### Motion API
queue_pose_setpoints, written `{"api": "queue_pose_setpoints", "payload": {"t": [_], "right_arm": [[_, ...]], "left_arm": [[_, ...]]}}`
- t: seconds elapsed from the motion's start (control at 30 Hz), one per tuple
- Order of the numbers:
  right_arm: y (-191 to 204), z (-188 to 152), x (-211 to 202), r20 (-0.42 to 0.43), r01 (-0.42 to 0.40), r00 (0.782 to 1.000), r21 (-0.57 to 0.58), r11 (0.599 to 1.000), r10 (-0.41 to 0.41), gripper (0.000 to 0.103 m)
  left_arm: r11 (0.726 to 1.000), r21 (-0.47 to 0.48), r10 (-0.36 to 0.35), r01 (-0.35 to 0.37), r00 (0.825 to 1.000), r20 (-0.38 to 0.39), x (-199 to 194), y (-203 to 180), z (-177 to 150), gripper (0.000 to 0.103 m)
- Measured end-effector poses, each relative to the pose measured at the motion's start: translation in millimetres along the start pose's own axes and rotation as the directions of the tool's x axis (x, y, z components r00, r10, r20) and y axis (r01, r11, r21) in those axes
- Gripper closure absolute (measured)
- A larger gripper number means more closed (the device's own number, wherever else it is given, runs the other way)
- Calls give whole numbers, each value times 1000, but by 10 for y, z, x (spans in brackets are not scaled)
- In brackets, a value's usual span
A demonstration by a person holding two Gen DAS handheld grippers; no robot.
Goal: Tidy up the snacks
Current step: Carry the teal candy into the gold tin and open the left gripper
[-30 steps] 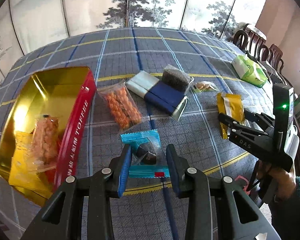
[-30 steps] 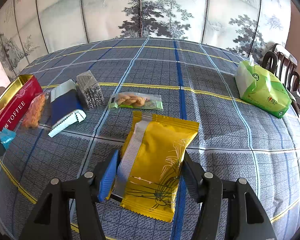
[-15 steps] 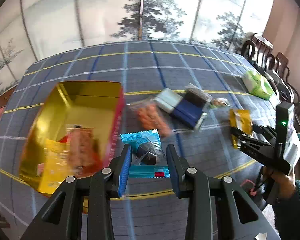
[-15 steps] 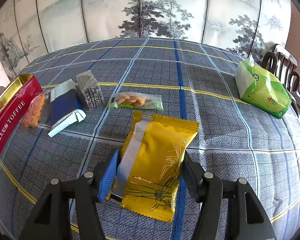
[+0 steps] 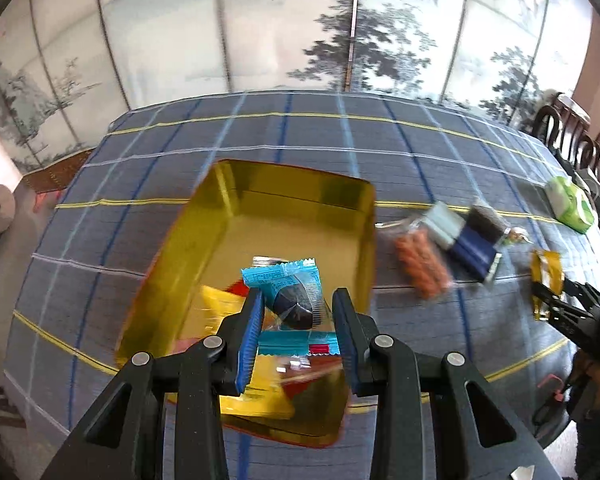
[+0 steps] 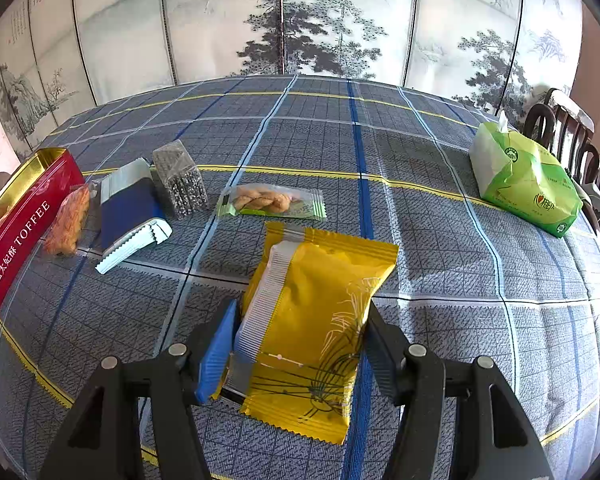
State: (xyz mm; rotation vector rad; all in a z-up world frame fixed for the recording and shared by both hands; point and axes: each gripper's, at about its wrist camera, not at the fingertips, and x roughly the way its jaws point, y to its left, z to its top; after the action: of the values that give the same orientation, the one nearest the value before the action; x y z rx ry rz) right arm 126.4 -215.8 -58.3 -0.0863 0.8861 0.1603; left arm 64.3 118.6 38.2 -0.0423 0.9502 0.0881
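Left tongs (image 5: 296, 320) grip blue snack (image 5: 290, 300) over tin (image 5: 284, 184), ready to drop in. Right tongs (image 6: 300, 344) pinch yellow pack (image 6: 320, 316), waiting turn.

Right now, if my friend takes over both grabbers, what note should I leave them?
Left hand-held gripper: shut on the blue snack packet, held over the open gold tin.
Right hand-held gripper: shut on the yellow packet, which is over the tablecloth.
Done: a few packets already lie in the tin.
Left: drop in the blue packet, then the yellow one. On the cloth remain the orange snack bag, navy packet, dark stick pack and twist biscuit packet. The green tissue pack is probably not a snack.
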Motion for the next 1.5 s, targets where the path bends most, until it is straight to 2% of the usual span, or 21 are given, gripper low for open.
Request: {"api": "queue_pose_setpoints", "payload": {"t": [0.27,0.6,0.97,1.5], "right_arm": [[8,1,0,0,1,1000,-1,1000,-1,41],[12,-2,-7,0,2,1000,-1,1000,-2,40],[15,-1,-6,0,2,1000,-2,1000,-2,40],[28,-4,-2,0,3,1000,-3,1000,-3,40]], "left_arm": [[999,-32,27,-28,1000,-14,139,297,-23,72],[999,-43,28,-30,998,-48,333,467,-124,72],[999,-8,35,-36,997,-64,398,455,-129,71],[999,-10,41,-42,997,-64,364,512,-176,68]]}}
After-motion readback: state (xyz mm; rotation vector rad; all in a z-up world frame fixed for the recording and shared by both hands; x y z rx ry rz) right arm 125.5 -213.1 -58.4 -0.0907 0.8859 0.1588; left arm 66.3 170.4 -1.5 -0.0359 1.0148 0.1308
